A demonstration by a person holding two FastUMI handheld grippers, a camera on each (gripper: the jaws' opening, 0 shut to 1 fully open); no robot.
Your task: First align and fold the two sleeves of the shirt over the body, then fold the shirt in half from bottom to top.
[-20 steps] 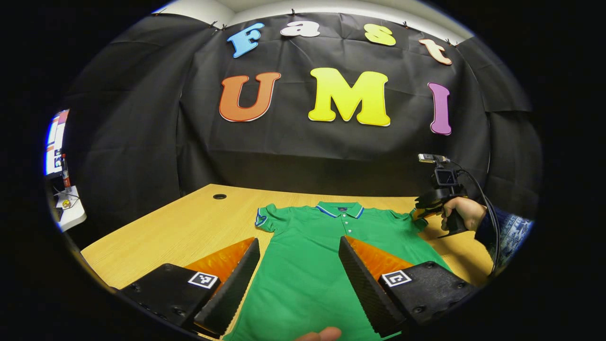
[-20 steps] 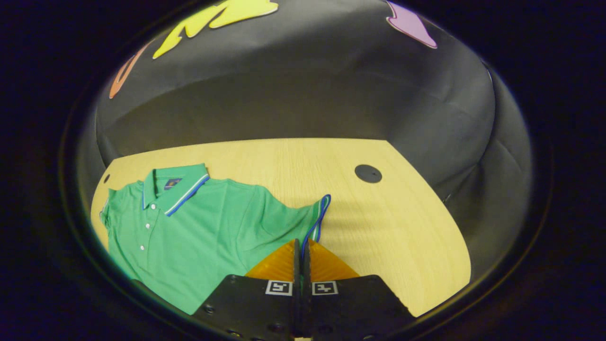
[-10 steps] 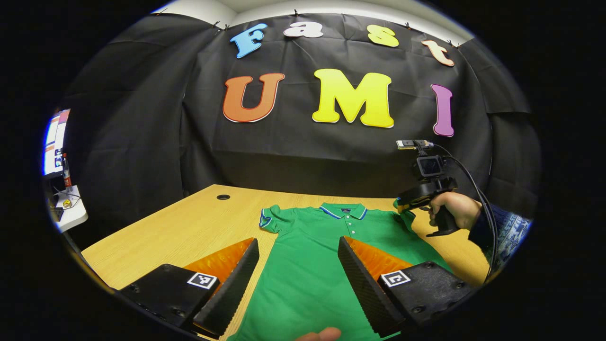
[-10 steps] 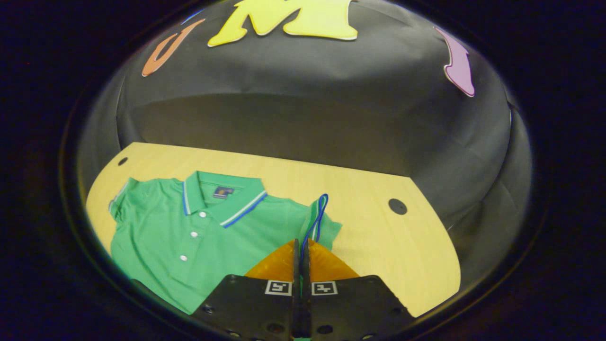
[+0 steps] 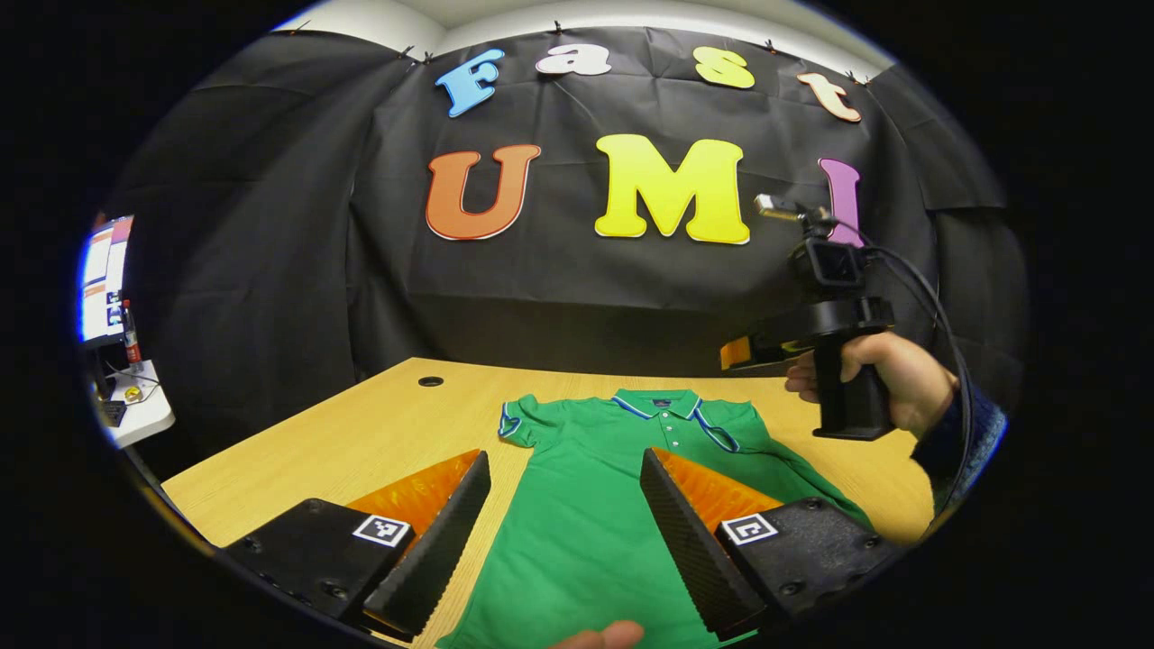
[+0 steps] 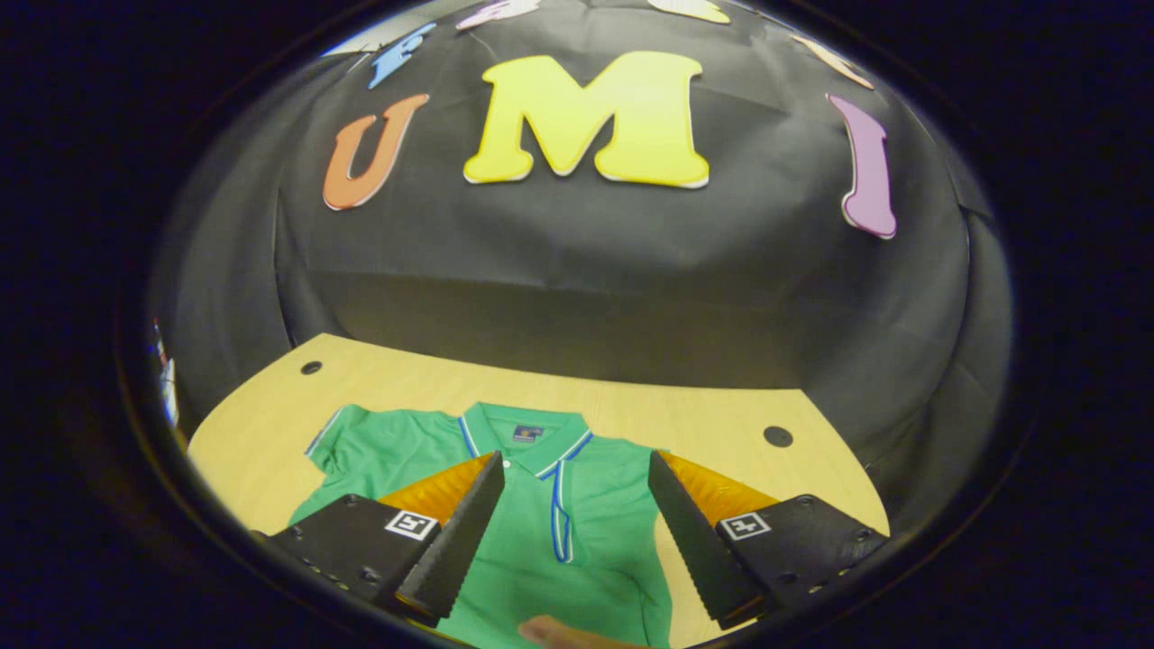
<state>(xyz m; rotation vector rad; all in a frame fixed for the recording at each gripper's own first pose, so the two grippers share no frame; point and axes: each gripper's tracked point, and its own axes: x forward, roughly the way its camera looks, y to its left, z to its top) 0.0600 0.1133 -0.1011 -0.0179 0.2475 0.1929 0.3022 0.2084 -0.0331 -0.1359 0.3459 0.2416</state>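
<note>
— Left gripper view: what are you holding low in the frame?
— Nothing; your left gripper (image 5: 565,514) is gaping wide over the green shirt (image 5: 595,505), which is lying flat on the wooden table (image 5: 343,442).
— And at the right?
— Your hand (image 5: 888,379) is raising the right gripper (image 6: 570,523), its jaws spread, nothing between them.

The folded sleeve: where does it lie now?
In the right gripper view, the folded sleeve lies on the green polo shirt, just right of the button placket, below the collar.
</note>
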